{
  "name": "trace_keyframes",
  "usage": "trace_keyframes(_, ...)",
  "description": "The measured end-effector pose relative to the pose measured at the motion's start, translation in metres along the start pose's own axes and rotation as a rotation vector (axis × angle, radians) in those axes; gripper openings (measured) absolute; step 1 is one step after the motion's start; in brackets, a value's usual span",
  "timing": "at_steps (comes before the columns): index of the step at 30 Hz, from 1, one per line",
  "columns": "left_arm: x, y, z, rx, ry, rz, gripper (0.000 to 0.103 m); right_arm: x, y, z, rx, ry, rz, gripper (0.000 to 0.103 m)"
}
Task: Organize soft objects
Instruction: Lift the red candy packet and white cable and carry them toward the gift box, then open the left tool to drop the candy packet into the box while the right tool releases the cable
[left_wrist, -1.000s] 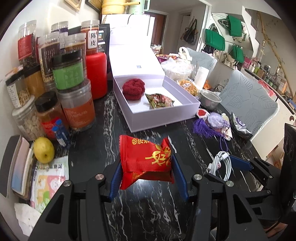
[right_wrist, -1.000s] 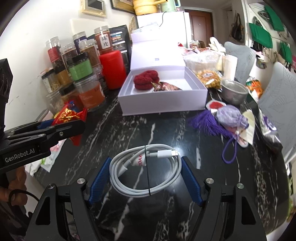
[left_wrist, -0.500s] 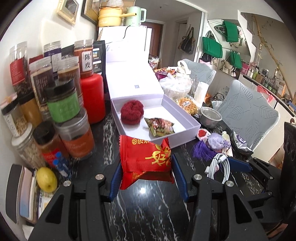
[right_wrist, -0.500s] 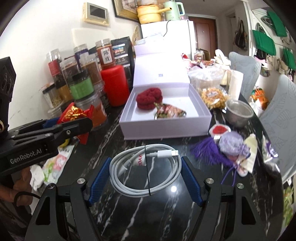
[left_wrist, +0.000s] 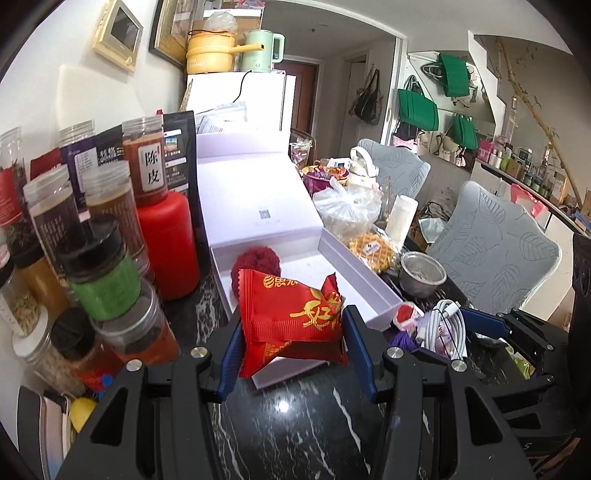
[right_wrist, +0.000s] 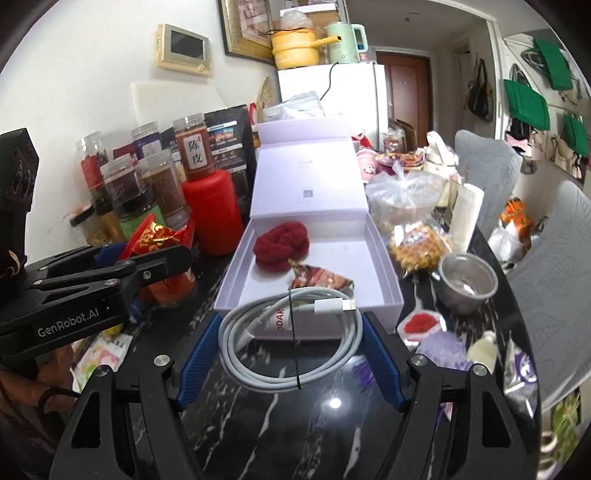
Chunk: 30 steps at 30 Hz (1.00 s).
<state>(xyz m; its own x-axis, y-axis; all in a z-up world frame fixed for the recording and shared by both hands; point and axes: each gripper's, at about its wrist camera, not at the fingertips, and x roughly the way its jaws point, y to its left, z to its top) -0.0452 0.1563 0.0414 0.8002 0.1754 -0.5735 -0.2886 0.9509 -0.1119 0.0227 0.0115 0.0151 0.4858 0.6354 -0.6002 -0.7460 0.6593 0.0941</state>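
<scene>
While the left claw (left_wrist: 291, 354) pinches a red snack packet (left_wrist: 291, 314) by its sides, the right claw (right_wrist: 290, 354) clamps a coiled white cable (right_wrist: 291, 339). Both are probably bound for the open white box (right_wrist: 384, 266) at twelve o'clock on the desk (right_wrist: 295, 424), and both hands tilt downward towards it.

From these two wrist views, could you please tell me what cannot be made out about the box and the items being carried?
- Left wrist view: the red snack packet in the left gripper hides the white box floor's near part and most of the red knitted ball.
- Right wrist view: the coiled white cable in the right gripper covers the box's front wall.
- Right wrist view: the left gripper's arm hides most of the snack packet.
</scene>
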Motion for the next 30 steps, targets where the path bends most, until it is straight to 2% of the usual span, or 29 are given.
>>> trace_keyframes(20,0.038,0.0,0.07,0.009,-0.104,0.014,0.05,0.02,-0.031,0.081,-0.038,-0.105,-0.015,0.075)
trace_keyframes(30,0.054,0.01,0.108,-0.009,-0.178,0.075,0.05,0.04,-0.037,0.121,-0.054,-0.159,-0.017,0.076)
